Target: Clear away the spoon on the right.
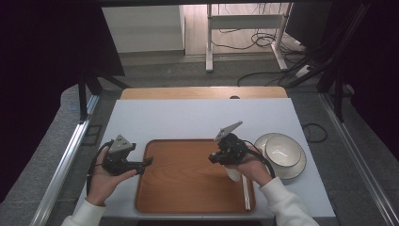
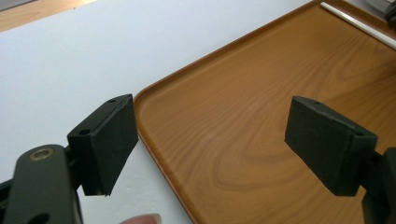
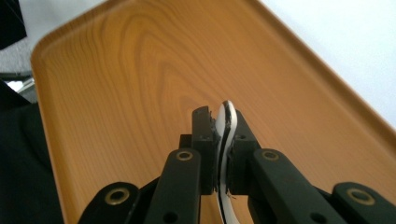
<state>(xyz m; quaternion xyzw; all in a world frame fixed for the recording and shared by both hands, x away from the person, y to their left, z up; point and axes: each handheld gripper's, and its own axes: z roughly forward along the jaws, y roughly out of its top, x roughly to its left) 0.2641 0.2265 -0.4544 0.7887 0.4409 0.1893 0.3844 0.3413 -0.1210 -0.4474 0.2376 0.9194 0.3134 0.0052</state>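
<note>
My right gripper [image 1: 214, 158] hovers over the right half of the wooden tray [image 1: 188, 188], pointing left. In the right gripper view its jaws [image 3: 224, 140] are shut on a thin white dish with a dark rim [image 3: 226, 116], seen edge-on; a white rounded part of the dish [image 1: 234, 175] shows under the hand. My left gripper [image 1: 148, 162] is at the tray's left edge, and in the left gripper view [image 2: 210, 140] it is open, one pad over the white table [image 2: 70, 56], the other over the tray [image 2: 243, 116], nothing between them.
A white bowl on a plate [image 1: 282, 151] stands on the table just right of the tray. A thin white stick [image 1: 245, 190] lies along the tray's right rim. The table's far half [image 1: 197, 117] is bare white surface.
</note>
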